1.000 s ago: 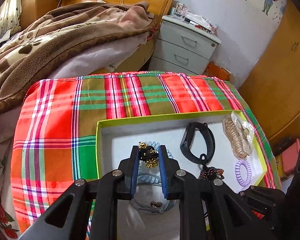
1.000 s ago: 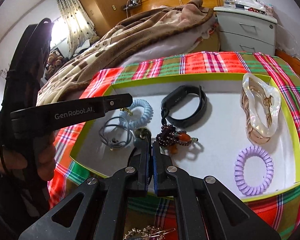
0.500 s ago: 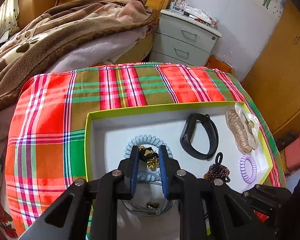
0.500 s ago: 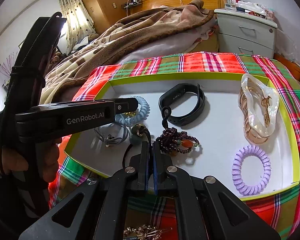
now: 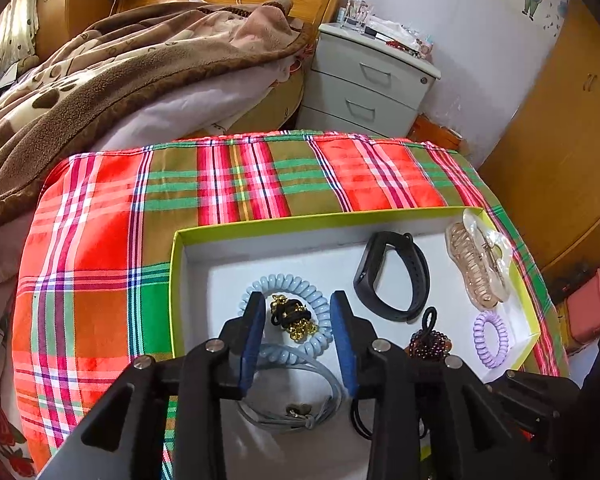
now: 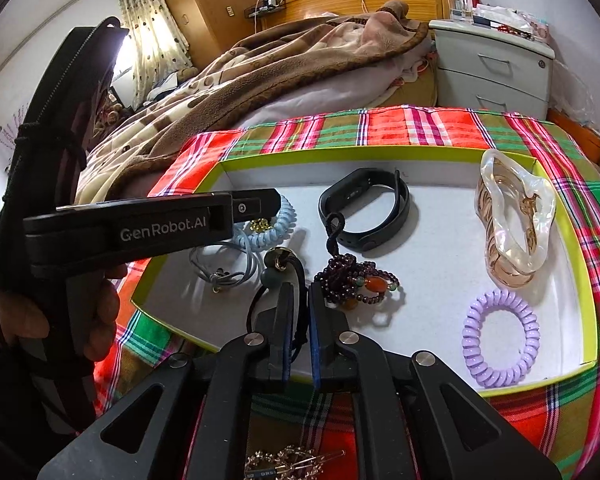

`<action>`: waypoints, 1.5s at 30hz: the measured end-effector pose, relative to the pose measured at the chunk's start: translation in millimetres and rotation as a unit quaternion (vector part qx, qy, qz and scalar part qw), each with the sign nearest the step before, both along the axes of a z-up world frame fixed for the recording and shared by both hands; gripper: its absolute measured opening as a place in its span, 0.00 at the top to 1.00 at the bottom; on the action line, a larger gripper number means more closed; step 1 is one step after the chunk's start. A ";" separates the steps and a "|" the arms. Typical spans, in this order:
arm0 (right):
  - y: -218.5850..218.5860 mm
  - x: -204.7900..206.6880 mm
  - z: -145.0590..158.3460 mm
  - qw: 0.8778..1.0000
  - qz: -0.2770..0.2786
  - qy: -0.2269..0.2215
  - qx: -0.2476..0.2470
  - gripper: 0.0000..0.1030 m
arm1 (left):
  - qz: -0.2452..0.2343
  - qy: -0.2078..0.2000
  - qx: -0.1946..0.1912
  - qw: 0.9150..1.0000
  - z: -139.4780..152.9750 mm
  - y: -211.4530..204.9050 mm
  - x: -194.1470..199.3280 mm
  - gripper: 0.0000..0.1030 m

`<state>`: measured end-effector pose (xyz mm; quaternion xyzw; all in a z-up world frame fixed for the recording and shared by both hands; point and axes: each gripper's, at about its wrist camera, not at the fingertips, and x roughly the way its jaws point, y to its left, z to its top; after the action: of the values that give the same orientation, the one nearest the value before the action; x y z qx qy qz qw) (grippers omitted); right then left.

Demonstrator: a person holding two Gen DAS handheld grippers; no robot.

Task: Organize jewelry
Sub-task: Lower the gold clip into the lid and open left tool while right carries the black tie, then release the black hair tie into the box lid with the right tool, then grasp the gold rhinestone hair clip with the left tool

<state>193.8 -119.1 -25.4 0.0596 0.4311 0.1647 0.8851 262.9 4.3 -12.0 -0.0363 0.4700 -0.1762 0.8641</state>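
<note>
A white tray with a lime rim (image 5: 308,220) (image 6: 340,155) sits on the plaid cloth. In it lie a blue spiral tie (image 5: 288,284) (image 6: 278,228), a gold-and-black hair tie (image 5: 292,316), a grey cord tie (image 5: 300,412) (image 6: 224,268), a black wristband (image 5: 392,276) (image 6: 364,210), a purple bead bracelet (image 5: 430,342) (image 6: 356,280), a purple spiral tie (image 5: 490,338) (image 6: 500,338) and a clear claw clip (image 5: 480,260) (image 6: 514,224). My left gripper (image 5: 298,322) is open around the gold-and-black tie. My right gripper (image 6: 298,300) is slightly open over a black cord tie with beads (image 6: 280,264).
A gold hair clip (image 6: 292,460) lies on the plaid cloth (image 5: 220,184) in front of the tray. A bed with a brown blanket (image 5: 100,64) stands behind. A grey nightstand (image 5: 372,84) and a wooden wardrobe (image 5: 560,140) are at the back right.
My left gripper has opened and let go of the gold-and-black tie inside the blue spiral tie. My right gripper's jaws have parted a little around the black cord tie.
</note>
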 end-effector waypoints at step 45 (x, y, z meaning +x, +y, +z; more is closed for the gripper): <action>-105.3 -108.3 28.9 0.991 -0.124 -0.054 -0.007 0.65 | -0.103 -0.021 -0.003 0.995 11.3 -37.6 -148.6 0.56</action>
<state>85.4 -224.3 3.5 0.0975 0.3734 0.0535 0.9210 114.3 -33.2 -0.8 0.0133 0.4529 -0.2659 0.8509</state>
